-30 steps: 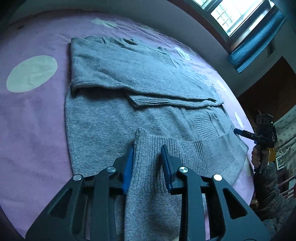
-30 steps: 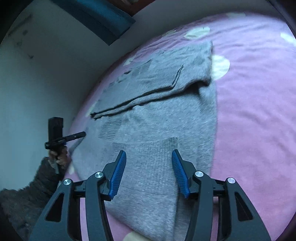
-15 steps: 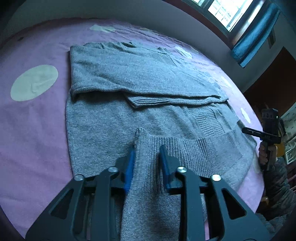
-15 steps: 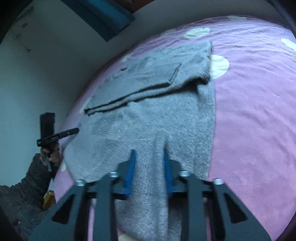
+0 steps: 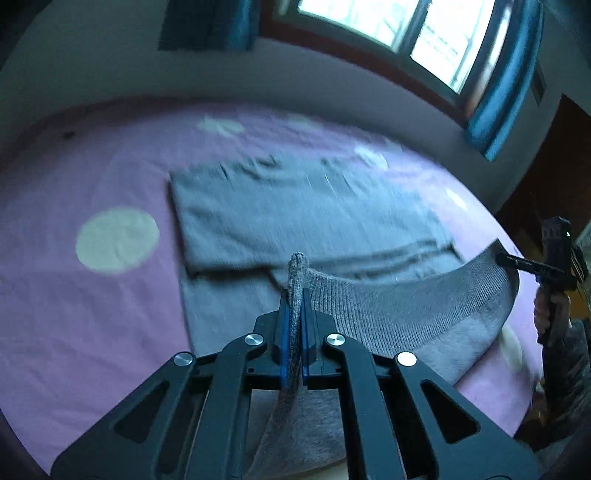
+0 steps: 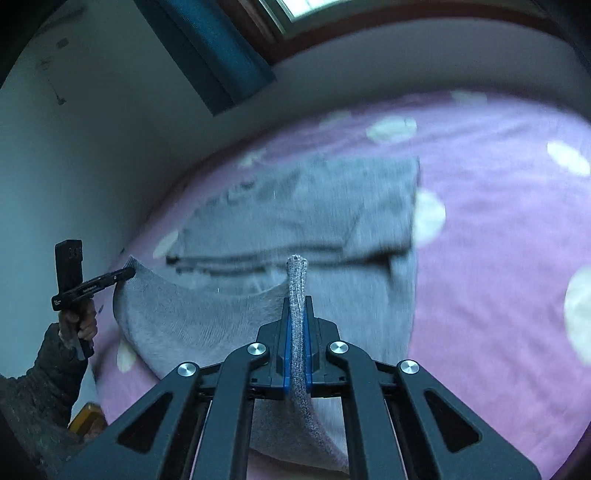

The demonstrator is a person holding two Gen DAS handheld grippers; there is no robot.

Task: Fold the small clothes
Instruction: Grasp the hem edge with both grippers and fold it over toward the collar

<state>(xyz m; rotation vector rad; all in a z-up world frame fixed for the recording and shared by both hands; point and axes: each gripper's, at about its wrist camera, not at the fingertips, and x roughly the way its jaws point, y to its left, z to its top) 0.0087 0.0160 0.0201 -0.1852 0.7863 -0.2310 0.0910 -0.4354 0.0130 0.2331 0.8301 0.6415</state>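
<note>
Grey knit fills the space between both sets of jaws: the left gripper (image 5: 294,295) is pinched tight on a fold of the grey sweater (image 5: 306,218), its blue pads (image 5: 283,325) pressed against the ribbed hem so that a narrow ridge of cloth stands up past the fingertips. The right gripper (image 6: 297,301) is likewise clamped on the same garment's hem, a thin upright strip of knit squeezed between its pads and poking out ahead of the tips. Between the two grips the hem sags in a shallow arc, lifted off the bed; from the left jaws it sweeps away to their right, toward the other gripper seen far off at the edge of that view, and from the right jaws it runs off to their left in the same way. Ahead of both sets of jaws the rest of the sweater (image 6: 306,206) lies flat on the purple bedspread (image 5: 92,314), with a folded-over layer whose edge crosses just beyond the fingertips. Pale round spots (image 5: 117,240) dot the bedspread, one well to the left of the left jaws. Further ahead stand a wall and a window (image 5: 417,33) with blue curtains (image 5: 506,81). Both views are blurred.
</note>
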